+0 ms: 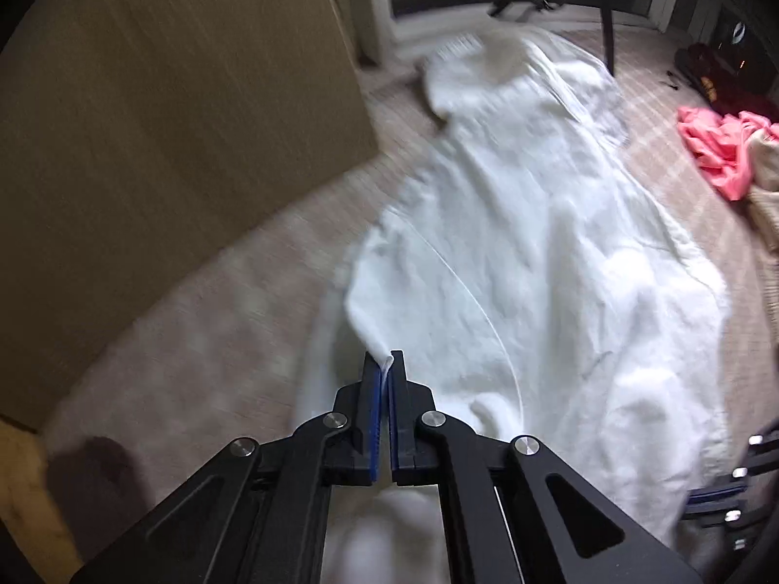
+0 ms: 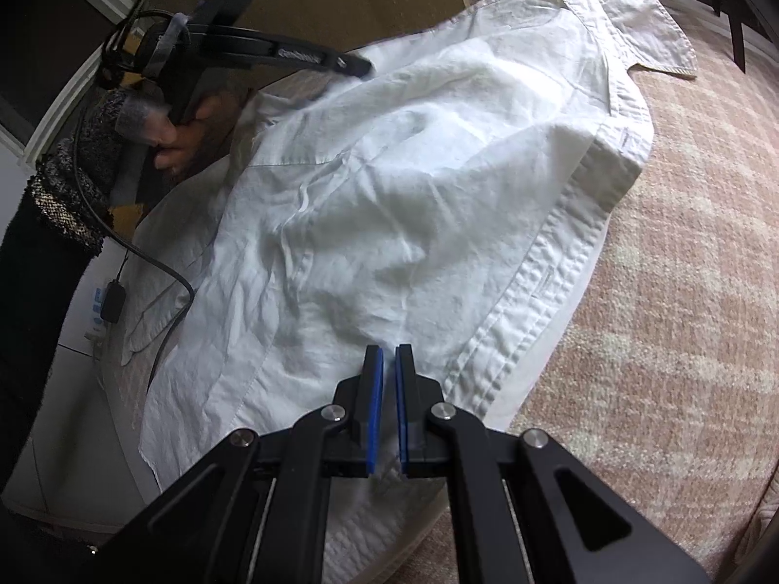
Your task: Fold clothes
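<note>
White shirt point(image 2: 389, 185) on a pink plaid rug point(image 2: 657, 292); left gripper point(image 1: 384, 365) and right gripper point(image 2: 388, 355) each pinch its fabric.

White lettering runs along the left hand-held gripper point(image 2: 362, 68), but it is too blurred to read.

The white woven cotton-like shirt point(image 2: 414, 185) looks matt, creased, with stitched plackets. Beneath the shirt, the pink-and-cream checked carpet point(image 2: 657, 292) is rough and fibrous. Left of the shirt stands a matt brown cardboard panel point(image 1: 170, 121). The black matt plastic right gripper point(image 2: 388, 379) carries blue rubbery pads point(image 2: 375, 413) and shiny metal rivets point(image 2: 443, 410).
</note>
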